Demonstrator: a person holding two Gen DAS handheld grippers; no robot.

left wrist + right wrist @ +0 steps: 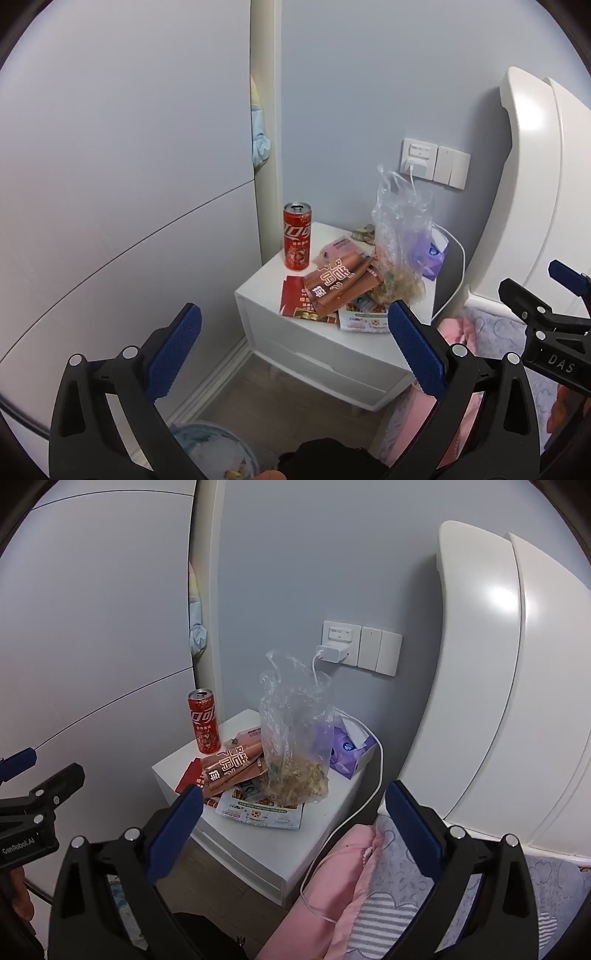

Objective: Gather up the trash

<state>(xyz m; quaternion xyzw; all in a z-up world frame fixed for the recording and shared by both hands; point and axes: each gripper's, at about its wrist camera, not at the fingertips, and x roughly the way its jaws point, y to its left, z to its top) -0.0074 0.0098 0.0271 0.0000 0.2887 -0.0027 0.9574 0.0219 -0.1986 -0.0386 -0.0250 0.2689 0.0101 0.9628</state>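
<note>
Trash lies on a white nightstand (258, 295) (258, 843). A red soda can (296, 236) (204, 722) stands upright at its far left. A clear plastic bag (402, 240) (295, 734) with food scraps stands in the middle. Brown snack wrappers (341, 284) (232, 764), a red leaflet (295, 299) and a printed flyer (364, 321) (258, 814) lie in front. My left gripper (295, 321) and right gripper (295, 805) both hover short of the nightstand, open and with nothing between the pads. Each gripper shows at the edge of the other's view.
A purple tissue box (436, 258) (351, 753) sits at the nightstand's back right. A white charger cable (369, 794) runs from the wall socket (340, 642) down to pink bedding (343, 886). A white headboard (498, 701) stands right, a wardrobe (129, 184) left, a bin (218, 450) on the floor.
</note>
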